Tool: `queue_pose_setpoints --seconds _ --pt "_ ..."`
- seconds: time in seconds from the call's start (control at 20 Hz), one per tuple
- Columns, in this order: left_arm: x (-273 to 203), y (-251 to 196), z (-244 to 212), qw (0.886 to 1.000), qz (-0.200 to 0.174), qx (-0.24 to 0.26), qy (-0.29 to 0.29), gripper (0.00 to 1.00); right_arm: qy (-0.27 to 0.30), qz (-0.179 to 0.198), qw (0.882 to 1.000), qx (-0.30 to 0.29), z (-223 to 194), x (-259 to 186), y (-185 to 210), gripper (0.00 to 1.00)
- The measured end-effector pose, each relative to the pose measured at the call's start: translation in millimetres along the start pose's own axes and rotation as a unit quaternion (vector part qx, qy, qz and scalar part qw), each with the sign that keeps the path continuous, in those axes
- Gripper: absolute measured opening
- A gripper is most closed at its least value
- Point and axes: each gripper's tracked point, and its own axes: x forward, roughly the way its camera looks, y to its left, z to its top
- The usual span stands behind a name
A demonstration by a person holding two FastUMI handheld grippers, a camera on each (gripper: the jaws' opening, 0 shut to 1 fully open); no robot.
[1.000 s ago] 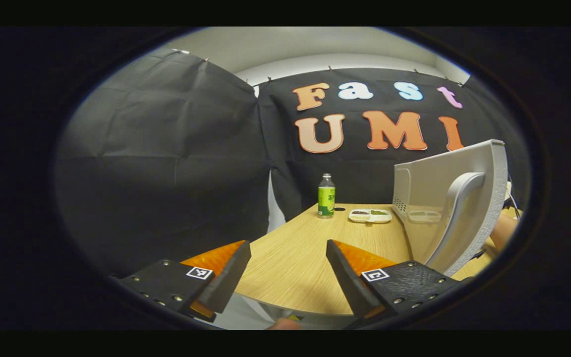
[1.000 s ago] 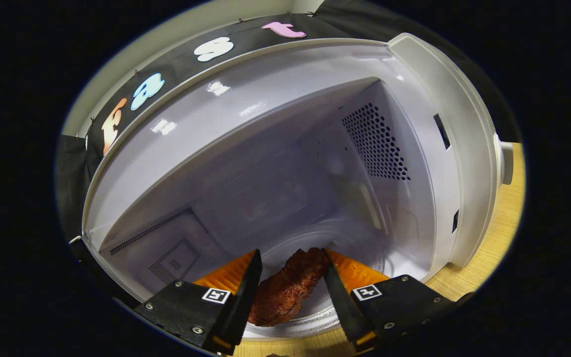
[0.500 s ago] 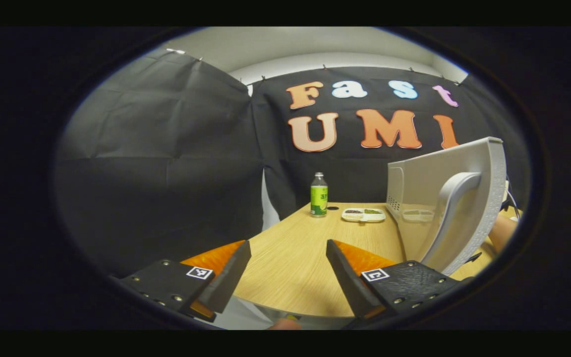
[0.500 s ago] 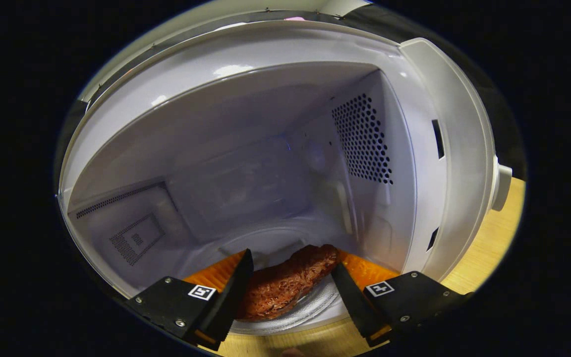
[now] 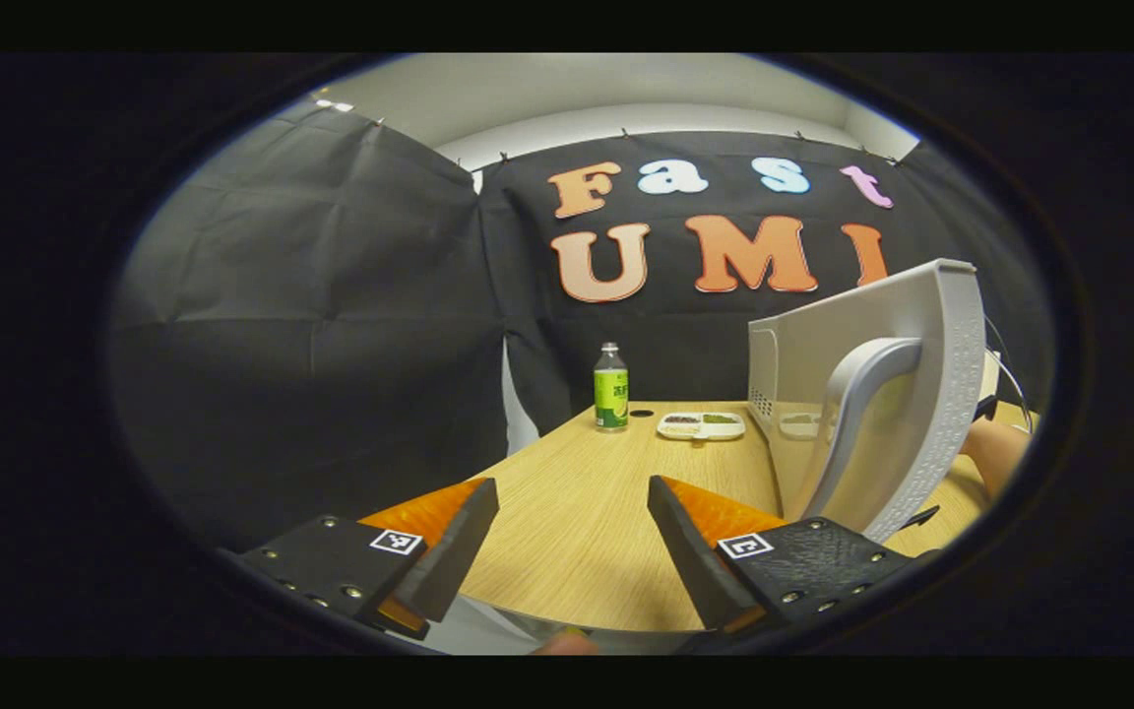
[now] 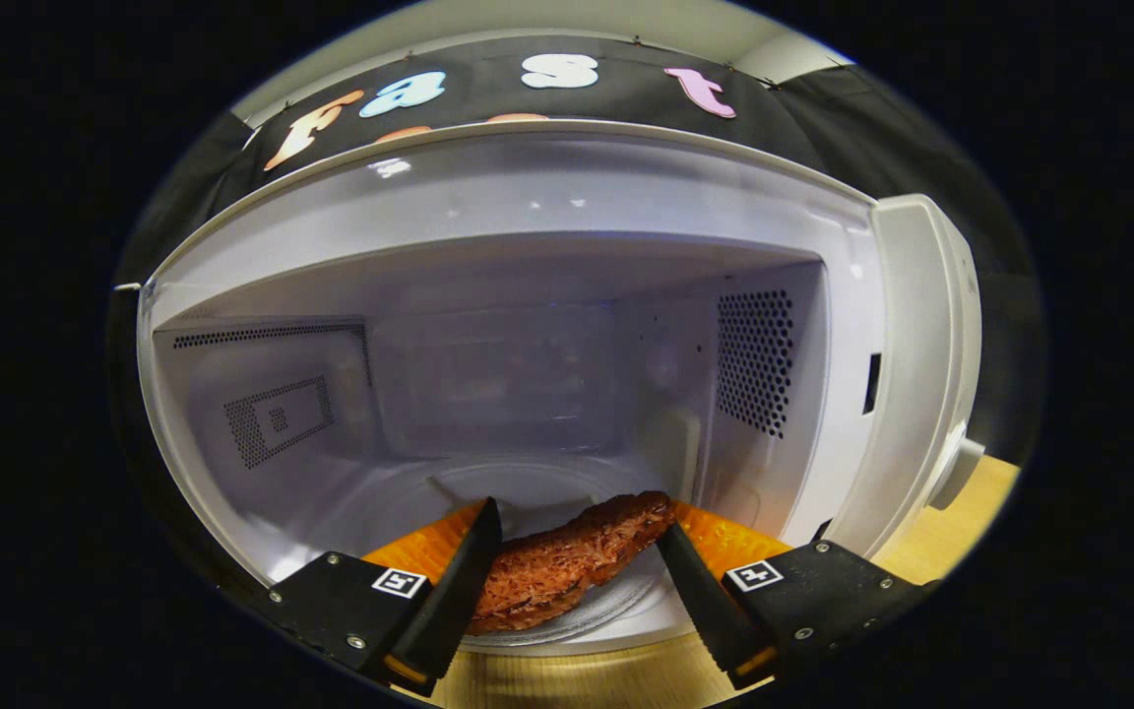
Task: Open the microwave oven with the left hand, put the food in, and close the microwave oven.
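**Food at the oven mouth**

Between the right gripper's (image 6: 572, 581) spread fingers, the brown food (image 6: 567, 561) lies on the glass turntable (image 6: 616, 606) inside the microwave oven (image 6: 547, 295); whether they still press it I cannot tell. Best to draw straight back, level. Left gripper (image 5: 572, 537), unclenched and empty, waits near the open door (image 5: 882, 394).

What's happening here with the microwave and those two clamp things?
A person is working two handheld grippers. The microwave is open, its door swung out. The right gripper has a piece of meat between its fingers, over the turntable at the front. The left gripper is open, empty, over the table.
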Motion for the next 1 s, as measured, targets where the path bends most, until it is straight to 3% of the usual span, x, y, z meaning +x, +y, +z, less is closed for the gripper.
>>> queue_pose_setpoints --seconds 0.25,0.6,0.75,1.0 --pt "-5 -1 3 1.000 0.001 -0.004 -0.003 0.92 0.082 0.025 0.994 0.064 -23 -4 2 0.95" --pt "-5 -10 3 1.000 -0.011 -0.015 -0.003 0.94 0.132 0.077 0.978 0.139 -26 -24 5 0.95" --pt "-6 -14 1 1.000 -0.014 -0.014 -0.001 0.92 0.145 0.074 0.974 0.157 -25 -27 0 0.94" --pt "-6 -16 -1 1.000 -0.016 -0.015 0.002 0.92 0.135 0.061 0.980 0.136 -19 -40 -19 0.94"
